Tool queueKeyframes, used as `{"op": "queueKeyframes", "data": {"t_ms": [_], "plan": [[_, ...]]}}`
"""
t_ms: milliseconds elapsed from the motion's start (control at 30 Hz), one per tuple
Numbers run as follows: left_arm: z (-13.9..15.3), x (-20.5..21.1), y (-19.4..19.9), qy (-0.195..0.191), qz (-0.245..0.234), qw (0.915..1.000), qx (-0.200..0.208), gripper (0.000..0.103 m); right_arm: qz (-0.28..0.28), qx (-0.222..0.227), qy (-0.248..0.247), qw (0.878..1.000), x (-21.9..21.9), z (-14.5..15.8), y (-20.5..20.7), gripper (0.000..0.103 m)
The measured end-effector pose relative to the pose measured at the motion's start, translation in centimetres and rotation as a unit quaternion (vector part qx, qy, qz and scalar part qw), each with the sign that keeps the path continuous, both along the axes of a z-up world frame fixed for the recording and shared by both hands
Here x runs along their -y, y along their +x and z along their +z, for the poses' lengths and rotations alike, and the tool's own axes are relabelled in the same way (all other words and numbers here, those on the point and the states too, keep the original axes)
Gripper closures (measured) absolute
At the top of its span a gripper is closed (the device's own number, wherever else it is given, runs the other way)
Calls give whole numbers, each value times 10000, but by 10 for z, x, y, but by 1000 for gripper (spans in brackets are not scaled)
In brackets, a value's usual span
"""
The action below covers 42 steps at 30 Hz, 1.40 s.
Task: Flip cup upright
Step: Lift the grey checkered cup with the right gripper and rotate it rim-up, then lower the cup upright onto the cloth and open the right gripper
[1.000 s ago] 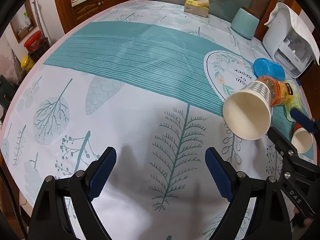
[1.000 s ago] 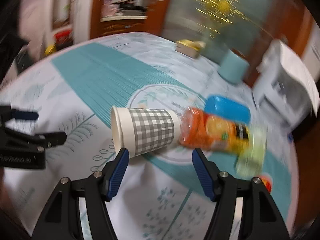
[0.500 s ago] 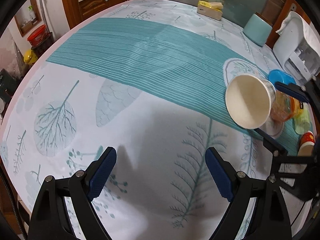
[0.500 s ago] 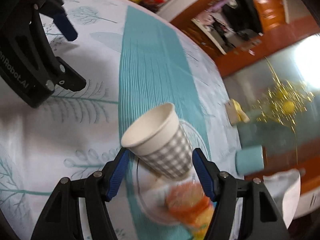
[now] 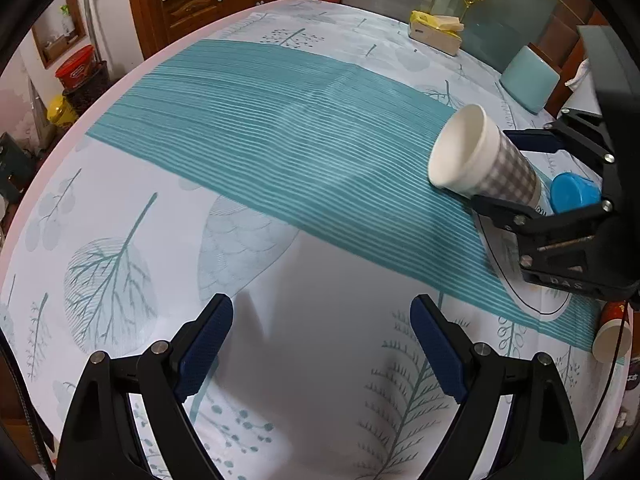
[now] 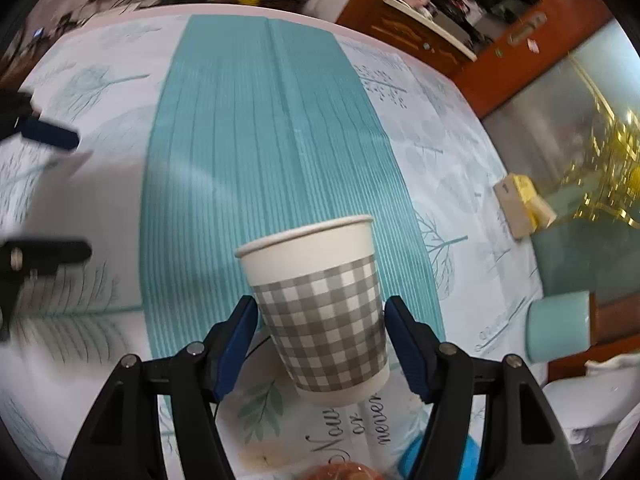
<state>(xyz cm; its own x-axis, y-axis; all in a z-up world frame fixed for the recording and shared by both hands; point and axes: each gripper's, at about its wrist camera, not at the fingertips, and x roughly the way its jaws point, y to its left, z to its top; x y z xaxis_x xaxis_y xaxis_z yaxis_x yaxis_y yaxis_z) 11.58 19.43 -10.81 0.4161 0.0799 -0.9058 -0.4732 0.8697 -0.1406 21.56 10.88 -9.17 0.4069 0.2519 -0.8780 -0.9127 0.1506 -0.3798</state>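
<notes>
Both blue pads of the right gripper (image 6: 322, 342) are pinching the checked paper cup (image 6: 320, 312), tilted above the table (image 5: 280, 160); the left gripper (image 5: 322, 346) is gaping wide, holding nothing.

Your left wrist cam sits above the near edge of the table (image 5: 280, 152), looking down and across it toward the far cabinets. Your right wrist cam is closer in, facing along the teal stripe (image 6: 260, 152) from the table's right side. Both views share the checked cup (image 5: 484, 160), the stripe and each other's gripper: right gripper (image 5: 516, 174) in the left view, left gripper (image 6: 56, 196) in the right view.
</notes>
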Motion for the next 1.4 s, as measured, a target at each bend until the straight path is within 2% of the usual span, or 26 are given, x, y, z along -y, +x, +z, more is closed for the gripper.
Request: {"op": "queueKeyframes", "data": {"t_ms": [100,167,267,367,533,633,667,800,933,1067,1200,1267,1400], "plan": [[-1,1,2,-48,-51,10000,0,14,-260,-216,-29,9994,-4,-9,6,41],[1,3,2,-34,-85,10000,26,14,-501,-425,192,9977,-1,-8,10,42],[3,7,-2,20,-114,9999,39,14,-1092,-992,539,9876,8,0,15,43],[5,10,-7,28,-135,9999,25,14,-1678,-1273,753,9747,24,10,8,43],[14,22,-19,92,-260,9996,74,14,-2638,-1863,1294,9375,63,37,-11,43],[21,34,-26,139,-364,9992,117,14,-3356,-2228,1538,9023,94,45,-27,43],[23,39,-29,141,-417,9989,143,14,-3663,-2377,1624,8849,108,47,-35,43],[31,59,-40,191,-588,9979,200,14,-4241,-2720,1917,8423,140,45,-55,42],[37,77,-48,220,-758,9967,210,14,-4648,-2754,2134,8140,166,41,-78,42],[39,95,-53,290,-933,9951,158,14,-4960,-2727,2294,7918,185,33,-85,42],[41,108,-58,344,-1098,9933,115,14,-5358,-2922,2382,7555,207,14,-87,42],[41,114,-59,386,-1181,9922,73,14,-5481,-3018,2424,7415,213,5,-87,41],[42,123,-59,424,-1275,9909,53,14,-5595,-3192,2562,7207,221,-3,-87,41]]}}
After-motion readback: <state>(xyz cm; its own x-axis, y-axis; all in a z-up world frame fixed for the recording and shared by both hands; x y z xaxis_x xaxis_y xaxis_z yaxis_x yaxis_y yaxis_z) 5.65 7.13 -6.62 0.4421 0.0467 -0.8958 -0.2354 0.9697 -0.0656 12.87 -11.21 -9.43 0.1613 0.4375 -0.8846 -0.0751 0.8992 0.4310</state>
